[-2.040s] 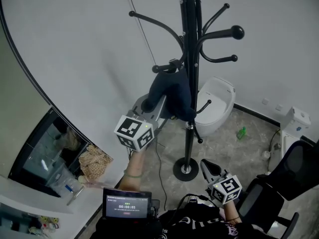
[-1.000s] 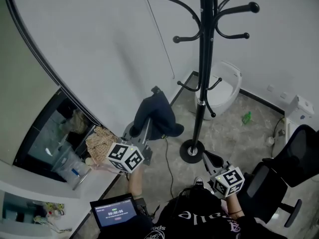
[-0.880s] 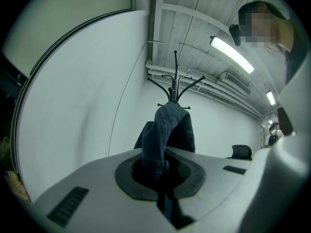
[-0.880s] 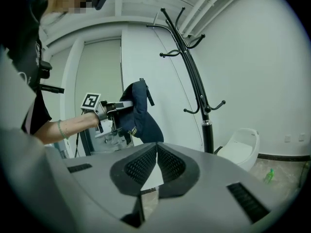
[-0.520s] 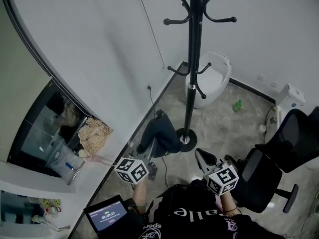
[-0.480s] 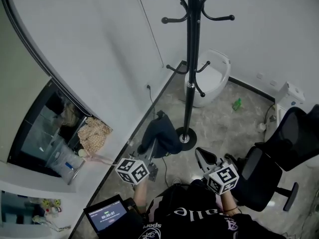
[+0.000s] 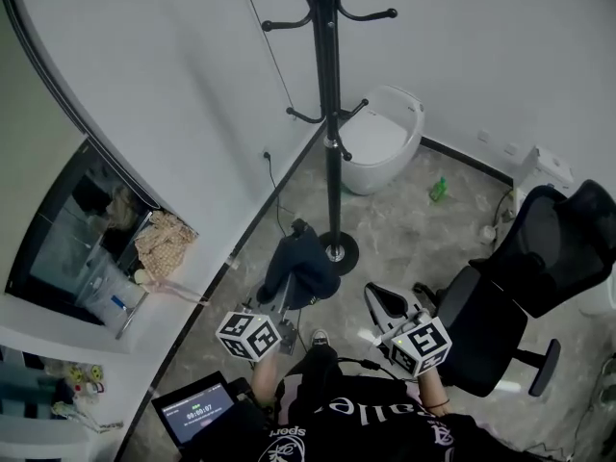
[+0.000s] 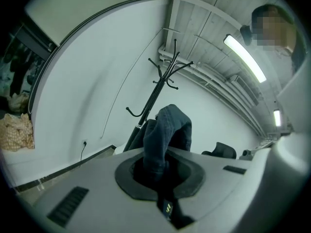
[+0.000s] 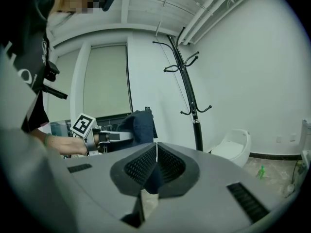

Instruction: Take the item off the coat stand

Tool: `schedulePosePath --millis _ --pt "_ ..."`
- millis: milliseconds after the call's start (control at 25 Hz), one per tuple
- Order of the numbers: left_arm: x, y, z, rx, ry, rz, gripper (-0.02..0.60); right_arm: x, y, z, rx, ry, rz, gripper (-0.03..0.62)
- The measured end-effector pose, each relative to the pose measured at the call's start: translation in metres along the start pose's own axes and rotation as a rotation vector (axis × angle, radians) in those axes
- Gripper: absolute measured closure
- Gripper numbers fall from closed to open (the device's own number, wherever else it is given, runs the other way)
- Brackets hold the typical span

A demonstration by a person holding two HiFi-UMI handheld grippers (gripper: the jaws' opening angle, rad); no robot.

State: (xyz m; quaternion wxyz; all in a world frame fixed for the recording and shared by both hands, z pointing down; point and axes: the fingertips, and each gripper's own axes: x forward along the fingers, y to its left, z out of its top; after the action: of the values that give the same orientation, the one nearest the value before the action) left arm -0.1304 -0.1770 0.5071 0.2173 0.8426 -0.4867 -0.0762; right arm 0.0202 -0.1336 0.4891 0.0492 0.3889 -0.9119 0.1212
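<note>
Left gripper [image 8: 158, 166]: jaws clamped on a fold of the garment [image 8: 167, 130], nothing else btwn them. The cloth bunches up out of the grip and flops over at the top.
Garment: dark blue, thick fabric. It's off the coat stand [image 7: 330, 114] and touches none of its hooks. In head view it hangs low, just left of the stand's round base, over the floor [image 7: 404, 229] (whether it brushes the base I can't tell).
Right gripper [image 9: 156, 163]: jaws together, pads meeting w/ nothing in them. It's held low on the person's right, apart from garment and stand.
Coat stand: black pole, upright, curved hooks at two levels. It stands near the wall [image 7: 173, 75], w/ a white toilet [image 7: 385, 138] just behind it.
Marker cubes: one on each gripper, both showing in head view; the left one is nearer the laptop [image 7: 197, 412].
Laptop: open, screen lit, bottom left, beside the person's left arm.
Chair [image 7: 520, 287]: black office chair, right of the right gripper and near it.
Green bottle [image 7: 440, 190]: small, on the floor btwn toilet and chair.
Beige cloth [image 7: 164, 243]: crumpled, on the ledge by the dark window at left, well apart from the garment.
Right gripper view: left gripper seen side-on, garment sticking up from its tip, coat stand to the right of it.
</note>
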Motion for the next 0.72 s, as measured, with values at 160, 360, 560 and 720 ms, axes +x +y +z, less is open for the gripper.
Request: schedulePosePath --millis 160,360,560,720 --pt "-0.015 -0.050 -0.030 -0.029 -0.017 0.011 0.571 -0.058 -0.004 -0.020 -0.018 -0.021 0.017 0.576" --pt "-0.046 -0.102 -0.069 -0.035 -0.007 0.040 0.571 -0.120 0.003 -0.036 0.013 -0.045 0.012 0.576" --pt "-0.074 -0.140 -0.091 -0.029 0.019 0.040 0.571 -0.158 0.014 -0.051 0.010 -0.042 0.013 0.576" --pt "-0.094 -0.153 -0.097 -0.022 0.021 0.048 0.571 -0.168 0.024 -0.061 0.018 -0.031 0.012 0.576"
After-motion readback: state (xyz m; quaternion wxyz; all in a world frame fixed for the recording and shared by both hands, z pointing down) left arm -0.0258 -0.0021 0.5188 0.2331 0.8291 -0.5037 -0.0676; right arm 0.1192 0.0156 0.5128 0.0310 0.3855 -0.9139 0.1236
